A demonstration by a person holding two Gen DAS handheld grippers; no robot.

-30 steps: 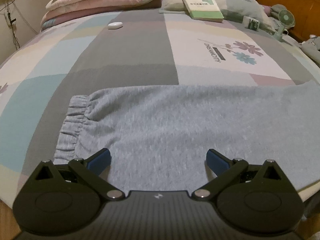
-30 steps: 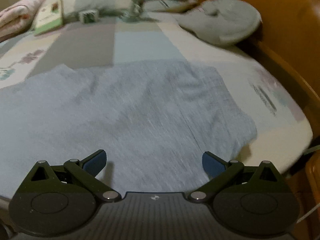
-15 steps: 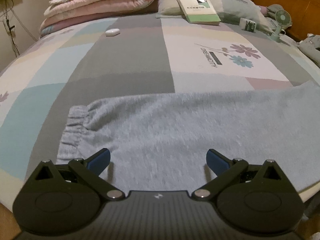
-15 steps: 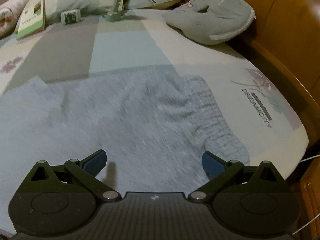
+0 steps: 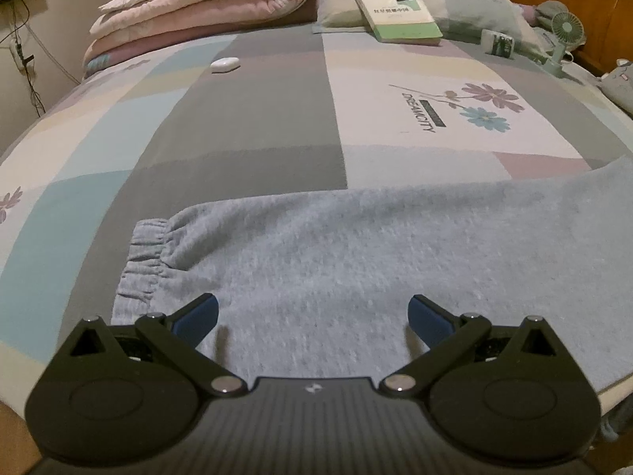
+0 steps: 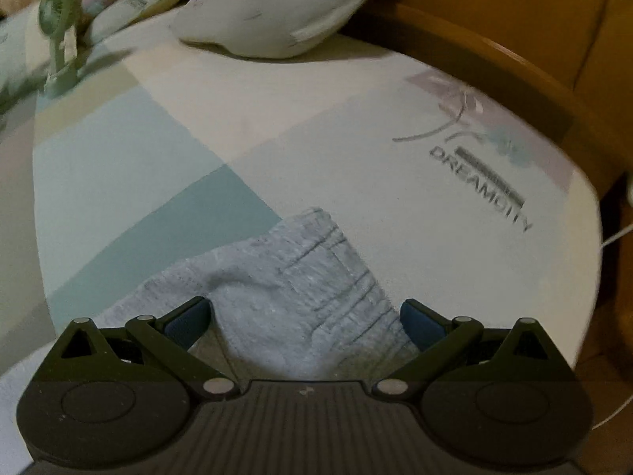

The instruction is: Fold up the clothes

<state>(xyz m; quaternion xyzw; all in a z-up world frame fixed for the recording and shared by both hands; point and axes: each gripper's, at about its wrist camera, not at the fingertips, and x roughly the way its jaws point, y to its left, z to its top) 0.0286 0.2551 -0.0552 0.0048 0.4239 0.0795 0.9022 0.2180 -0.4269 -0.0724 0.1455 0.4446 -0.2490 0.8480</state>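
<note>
Grey sweatpants lie flat across the near edge of the bed. In the left wrist view the elastic cuff is at the left, and my left gripper is open just above the leg near that cuff. In the right wrist view the ribbed waistband end of the sweatpants lies between the fingers of my right gripper, which is open over it. Neither gripper holds anything.
The patchwork bedsheet carries a rolled pink quilt, a book on a pillow, a small white object, a green fan and a grey cushion. A wooden bed frame runs along the right.
My right gripper has swung right along the sweatpants to their waistband end near the bed corner. My left gripper has barely moved and stays open near the cuff.
</note>
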